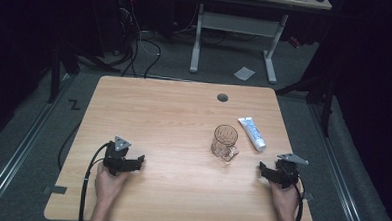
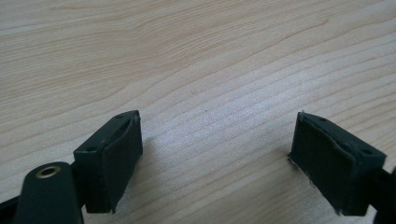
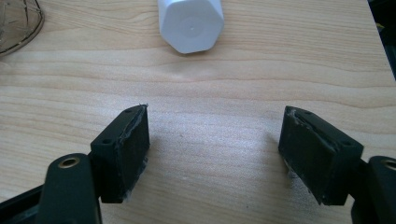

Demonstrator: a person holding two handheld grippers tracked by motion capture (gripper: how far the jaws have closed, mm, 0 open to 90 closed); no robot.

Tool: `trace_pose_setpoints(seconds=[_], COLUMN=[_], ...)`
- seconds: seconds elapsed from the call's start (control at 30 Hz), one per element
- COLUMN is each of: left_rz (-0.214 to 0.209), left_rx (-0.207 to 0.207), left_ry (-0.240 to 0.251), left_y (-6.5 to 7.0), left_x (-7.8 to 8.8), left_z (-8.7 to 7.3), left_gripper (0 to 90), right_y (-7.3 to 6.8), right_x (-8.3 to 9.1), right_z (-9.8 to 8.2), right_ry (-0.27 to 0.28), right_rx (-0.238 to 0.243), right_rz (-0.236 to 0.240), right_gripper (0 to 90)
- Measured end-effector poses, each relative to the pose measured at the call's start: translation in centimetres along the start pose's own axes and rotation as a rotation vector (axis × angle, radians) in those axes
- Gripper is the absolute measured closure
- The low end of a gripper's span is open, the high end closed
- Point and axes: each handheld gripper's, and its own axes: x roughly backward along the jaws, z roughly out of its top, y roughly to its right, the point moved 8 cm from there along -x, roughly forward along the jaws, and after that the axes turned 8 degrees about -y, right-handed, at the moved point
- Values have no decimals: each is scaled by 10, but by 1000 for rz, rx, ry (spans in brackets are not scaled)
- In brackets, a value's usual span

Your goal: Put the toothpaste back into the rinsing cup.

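Two things lie on the wooden table (image 1: 174, 114), both on its right half: a clear glass mug (image 1: 224, 141) and a white tube (image 1: 252, 133) with blue print. The mug stands upright with its handle turned toward the near side, and nothing can be seen inside it. The tube lies flat just to the right of the mug, a little farther back, its cap end pointing near and right.

The left gripper (image 1: 126, 163) rests at the near left of the table, well apart from both things; its jaws stand wide apart with nothing between them. The right gripper (image 1: 271, 174) sits at the near right edge, near the tube and the mug but touching neither; its jaws too are spread wide and hold nothing.

The high view gives the whole layout, along with a grey floor (image 1: 28, 133) and a white desk frame (image 1: 235, 29) beyond the table. The right gripper view adds the tube's white six-sided cap (image 3: 190, 23) seen end-on, and a curve of the mug's patterned glass at its top left corner. The left gripper view shows bare wood grain between the two black pads (image 2: 116, 163).
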Motion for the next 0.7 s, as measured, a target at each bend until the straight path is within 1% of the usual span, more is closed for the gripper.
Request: trace_pose_setpoints(seconds=[0.7], left_rz=[4], left_rx=[-4], left_ry=[-2], left_y=[0], left_x=[0], left_z=[0], left_gripper=[170], right_y=[0], right_x=[0], right_z=[0], right_ry=[-1], right_rx=[-2], right_rz=[-2], right_gripper=[263])
